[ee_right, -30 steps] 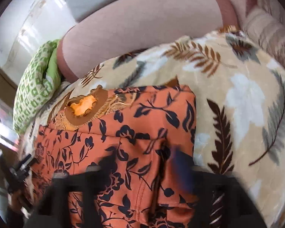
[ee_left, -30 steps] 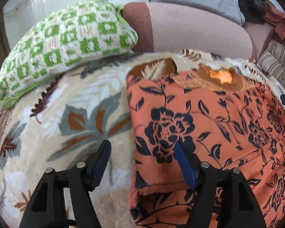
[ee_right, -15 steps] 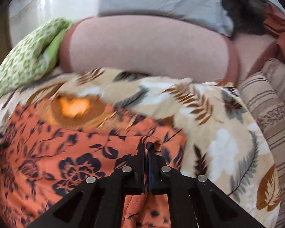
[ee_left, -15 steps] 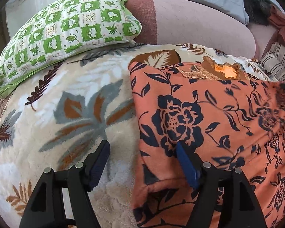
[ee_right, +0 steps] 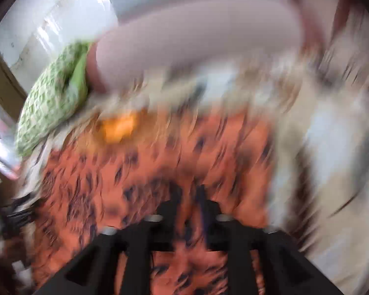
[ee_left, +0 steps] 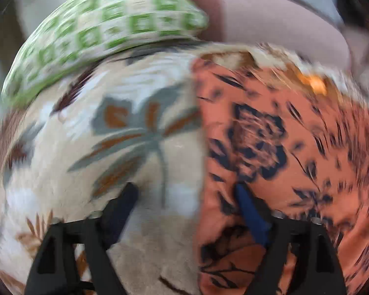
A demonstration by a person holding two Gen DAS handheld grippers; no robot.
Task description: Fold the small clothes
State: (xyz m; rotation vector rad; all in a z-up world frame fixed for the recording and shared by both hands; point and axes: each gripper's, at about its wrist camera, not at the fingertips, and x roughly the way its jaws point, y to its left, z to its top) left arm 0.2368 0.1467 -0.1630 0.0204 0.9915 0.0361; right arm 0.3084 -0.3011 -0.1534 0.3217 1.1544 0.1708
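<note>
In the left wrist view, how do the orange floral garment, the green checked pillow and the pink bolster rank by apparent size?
1. orange floral garment, though nearest the camera.
2. green checked pillow.
3. pink bolster, partly cut off, so its rank against the pillow is unsure.

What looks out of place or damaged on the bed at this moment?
Nothing stands out. The orange floral garment lies on the leaf-print blanket, beside the green checked pillow. The left gripper is open over the garment's edge. Both views are blurred, so small faults could hide.
</note>
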